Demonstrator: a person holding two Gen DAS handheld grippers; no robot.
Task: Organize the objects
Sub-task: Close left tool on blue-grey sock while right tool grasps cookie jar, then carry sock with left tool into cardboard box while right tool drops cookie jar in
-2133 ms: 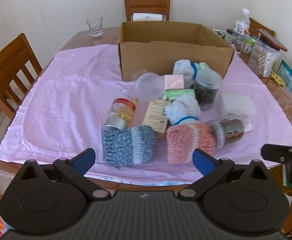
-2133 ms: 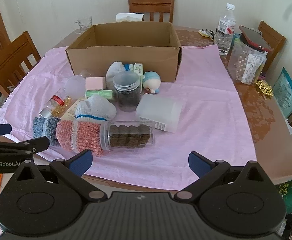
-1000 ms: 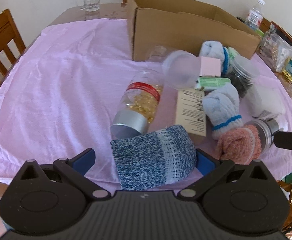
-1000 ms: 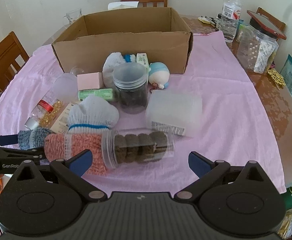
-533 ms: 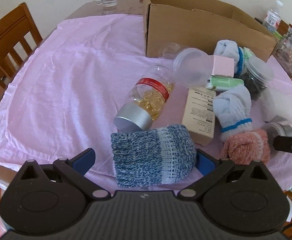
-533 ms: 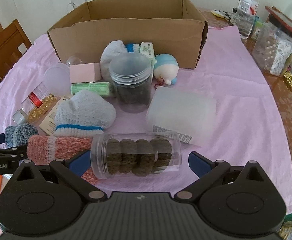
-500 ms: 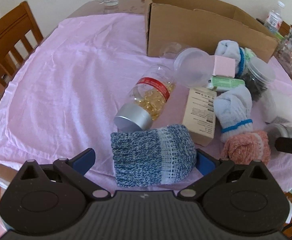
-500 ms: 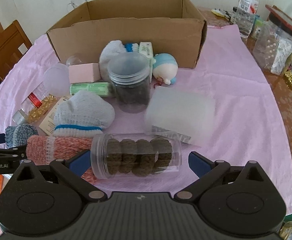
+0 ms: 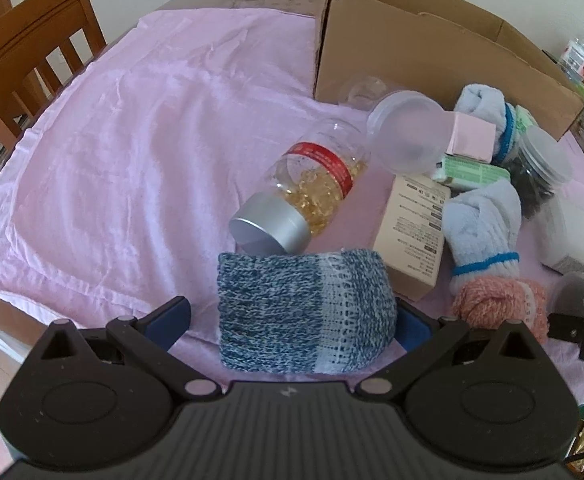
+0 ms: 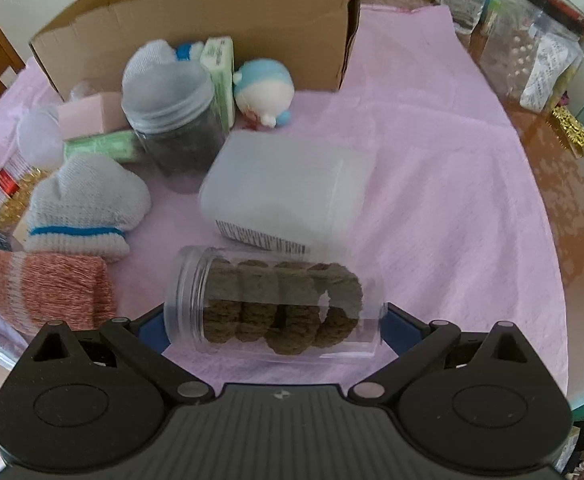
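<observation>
Pink cloth (image 9: 131, 152) covers the desk; both open claws, left claw (image 9: 292, 320) straddling blue sock (image 9: 304, 312), right claw (image 10: 271, 324) straddling cookie jar (image 10: 271, 304), which may roll away.

In the left wrist view the blue knitted sock (image 9: 306, 312) covers the tip of the left gripper's (image 9: 292, 320) right finger, and the cookie jar (image 9: 580, 300) is cut short at the right edge, only its lid end showing beside the pink sock (image 9: 500, 308). In the right wrist view the cookie jar (image 10: 271, 304) hides both fingertips of the right gripper (image 10: 271, 328), so contact cannot be told, and the frosted plastic box (image 10: 287, 188) and dark jar (image 10: 175, 120) are blurred. The cardboard box (image 10: 195, 12) is cropped at the top, its inside perhaps bare but unseen.
</observation>
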